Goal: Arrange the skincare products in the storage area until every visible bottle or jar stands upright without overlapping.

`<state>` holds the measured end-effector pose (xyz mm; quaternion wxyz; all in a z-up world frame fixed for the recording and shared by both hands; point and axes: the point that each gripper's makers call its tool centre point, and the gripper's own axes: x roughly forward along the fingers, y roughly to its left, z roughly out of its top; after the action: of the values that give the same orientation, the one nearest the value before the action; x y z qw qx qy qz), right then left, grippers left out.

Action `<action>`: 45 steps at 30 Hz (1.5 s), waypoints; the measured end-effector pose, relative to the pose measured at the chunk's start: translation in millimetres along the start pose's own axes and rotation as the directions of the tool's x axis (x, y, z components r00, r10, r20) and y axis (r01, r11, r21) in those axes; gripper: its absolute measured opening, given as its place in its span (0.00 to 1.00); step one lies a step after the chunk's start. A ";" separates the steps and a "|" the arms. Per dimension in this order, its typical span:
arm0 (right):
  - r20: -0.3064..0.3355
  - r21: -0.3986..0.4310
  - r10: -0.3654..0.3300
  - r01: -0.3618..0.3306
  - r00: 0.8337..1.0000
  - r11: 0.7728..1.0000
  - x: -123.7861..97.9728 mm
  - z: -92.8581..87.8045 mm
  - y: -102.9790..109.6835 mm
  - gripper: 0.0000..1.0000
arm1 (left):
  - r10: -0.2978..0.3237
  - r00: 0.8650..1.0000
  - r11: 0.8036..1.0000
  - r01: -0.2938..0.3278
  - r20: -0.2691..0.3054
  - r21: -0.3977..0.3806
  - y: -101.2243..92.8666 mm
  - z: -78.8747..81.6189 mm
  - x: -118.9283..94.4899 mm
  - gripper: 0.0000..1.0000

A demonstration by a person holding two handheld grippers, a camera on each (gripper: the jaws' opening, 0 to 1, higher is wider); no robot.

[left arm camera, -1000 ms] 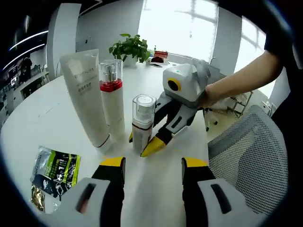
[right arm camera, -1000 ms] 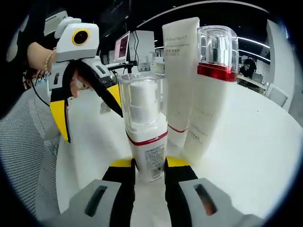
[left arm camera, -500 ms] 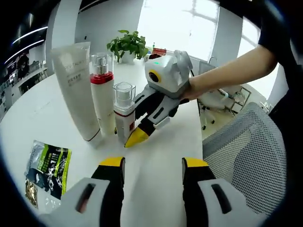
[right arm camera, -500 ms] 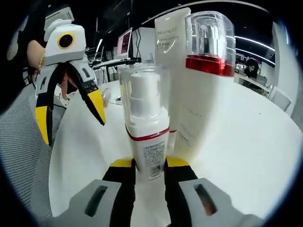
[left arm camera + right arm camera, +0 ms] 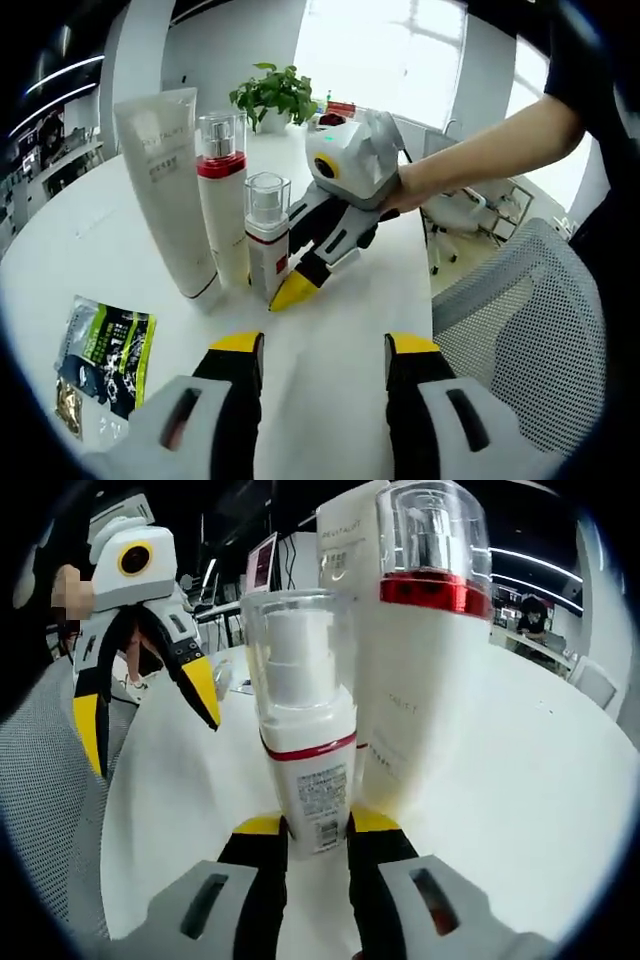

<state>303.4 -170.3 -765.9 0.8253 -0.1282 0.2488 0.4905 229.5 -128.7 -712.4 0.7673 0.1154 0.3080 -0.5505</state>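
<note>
White round table (image 5: 330, 330), office behind. Right claw (image 5: 316, 825) clamping small pump bottle (image 5: 267, 235), now shifted closer beside red-collared bottle (image 5: 222, 195) and tube (image 5: 165, 190); all upright. Left claw (image 5: 325, 345) hovering wide, empty. Release looking due.

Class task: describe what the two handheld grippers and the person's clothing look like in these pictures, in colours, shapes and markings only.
The left gripper has grey bodies with black jaws ending in yellow tips. The right gripper has the same black jaws and pointed yellow tips, under a white box with a yellow ring. The person's sleeve is dark and short.
</note>
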 end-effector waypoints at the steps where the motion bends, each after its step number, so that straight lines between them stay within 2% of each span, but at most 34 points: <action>1: 0.000 0.007 0.003 -0.003 1.000 1.000 -1.0 -0.1 0.4 0.26 | 0.003 1.000 1.000 -0.003 0.000 0.002 -0.1 0.6 -0.4 0.42; 8: -0.011 0.018 -0.013 0.013 1.000 1.000 -8.5 1.1 0.6 0.31 | 0.023 1.000 1.000 -0.024 0.003 0.003 3.0 3.5 -4.6 0.44; 10: -0.013 0.035 -0.027 0.028 1.000 0.999 -12.5 2.6 0.7 0.36 | 0.034 0.999 0.999 -0.034 0.001 -0.005 4.6 4.2 -7.0 0.45; 13: -0.036 0.054 -0.041 0.043 0.998 0.998 -16.5 -2.2 -0.5 0.45 | 0.052 0.999 0.997 -0.053 -0.010 -0.063 8.4 2.9 -10.3 0.48; 15: -0.050 0.052 -0.050 0.052 0.998 0.997 -21.1 -3.9 1.4 0.46 | 0.058 0.998 0.993 -0.059 -0.009 -0.100 8.3 2.2 -12.6 0.49; 21: -0.055 0.079 -0.072 0.076 0.996 0.994 -30.8 -4.6 7.7 0.56 | 0.087 0.995 0.985 -0.093 -0.048 -0.143 10.6 -7.6 -21.8 0.58; 23: -0.056 0.084 -0.083 0.088 0.995 0.993 -35.4 -0.6 13.3 0.59 | 0.099 0.994 0.982 -0.105 -0.042 -0.158 10.5 -7.8 -26.6 0.61; 29: -0.050 0.111 -0.104 0.110 0.993 0.988 -41.5 2.1 21.4 0.66 | 0.141 0.989 0.964 -0.150 -0.053 -0.221 16.6 -14.6 -41.5 0.68; 33: -0.070 0.122 -0.131 0.139 0.989 0.983 -47.5 3.1 26.3 0.79 | 0.181 0.981 0.954 -0.192 -0.070 -0.232 18.4 -20.2 -51.3 0.72; 39: -0.074 0.133 -0.140 0.148 0.987 0.980 -54.1 7.2 36.1 0.81 | 0.226 0.971 0.934 -0.239 -0.077 -0.267 22.8 -29.6 -67.0 0.81; 45: -0.055 0.165 -0.152 0.159 0.987 0.973 -60.8 16.3 41.7 0.84 | 0.293 0.955 0.908 -0.292 -0.041 -0.302 29.7 -31.3 -87.1 0.88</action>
<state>247.6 -188.0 -718.1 0.8636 -0.0870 0.2959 0.3989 228.1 -34.2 -689.5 0.8505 0.0392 0.3662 -0.3755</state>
